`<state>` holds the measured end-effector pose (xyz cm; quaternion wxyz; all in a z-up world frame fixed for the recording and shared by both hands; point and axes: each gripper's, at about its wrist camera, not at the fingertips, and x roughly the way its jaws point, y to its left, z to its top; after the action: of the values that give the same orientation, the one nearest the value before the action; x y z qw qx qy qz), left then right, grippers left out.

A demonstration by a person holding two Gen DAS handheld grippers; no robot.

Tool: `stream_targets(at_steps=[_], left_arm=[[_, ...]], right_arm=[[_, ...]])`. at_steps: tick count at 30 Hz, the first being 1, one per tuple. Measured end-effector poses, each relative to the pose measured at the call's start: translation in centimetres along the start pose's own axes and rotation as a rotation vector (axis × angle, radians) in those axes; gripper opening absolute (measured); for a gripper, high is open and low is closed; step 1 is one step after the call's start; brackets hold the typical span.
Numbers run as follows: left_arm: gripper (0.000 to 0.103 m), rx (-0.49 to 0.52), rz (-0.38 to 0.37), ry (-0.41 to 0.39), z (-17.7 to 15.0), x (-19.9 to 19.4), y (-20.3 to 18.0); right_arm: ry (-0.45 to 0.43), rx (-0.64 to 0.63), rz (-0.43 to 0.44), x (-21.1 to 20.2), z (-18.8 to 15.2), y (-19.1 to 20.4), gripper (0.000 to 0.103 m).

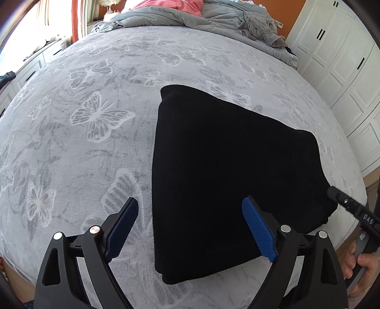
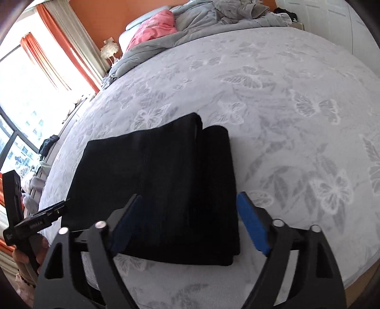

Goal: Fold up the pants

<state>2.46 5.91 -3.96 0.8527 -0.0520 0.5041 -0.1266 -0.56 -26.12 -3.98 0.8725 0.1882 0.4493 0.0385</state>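
Observation:
The black pants lie folded into a compact stack on the grey butterfly-patterned bed. My left gripper is open and empty, hovering over the stack's near left edge. My right gripper is open and empty above the stack's near end; the layers show stepped at the far right. The right gripper's tip shows in the left wrist view, by the pants' right corner. The left gripper shows in the right wrist view, at the pants' left.
A crumpled grey duvet and pink fabric lie at the bed's head. White wardrobe doors stand to the right, a bright window with orange curtains to the left. The bed's near edge drops to a wooden floor.

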Motion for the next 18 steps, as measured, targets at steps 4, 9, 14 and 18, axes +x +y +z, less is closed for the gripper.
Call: stream_targets(at_steps=[4,9,14,18], left_arm=[[0.086,0.013,0.014,-0.010,0.0,-0.1,0.0],[0.086,0.003,0.012,0.006,0.1,0.6,0.2],[0.086,-0.043,-0.102,0.102,0.1,3.2,0.8],[0.089,-0.163,-0.244,0.151,0.6,5.4,2.1]], right_arm=[[0.118,0.038,0.090,1.8,1.0,-0.8,0.087],[0.197,0.044,0.116,3.8,1.5,-1.3,0.093],[0.240,0.162,0.173,5.9,0.4,-3.6,0.094],[0.200,0.063,0.148,5.8,0.2,-2.1,0.093]])
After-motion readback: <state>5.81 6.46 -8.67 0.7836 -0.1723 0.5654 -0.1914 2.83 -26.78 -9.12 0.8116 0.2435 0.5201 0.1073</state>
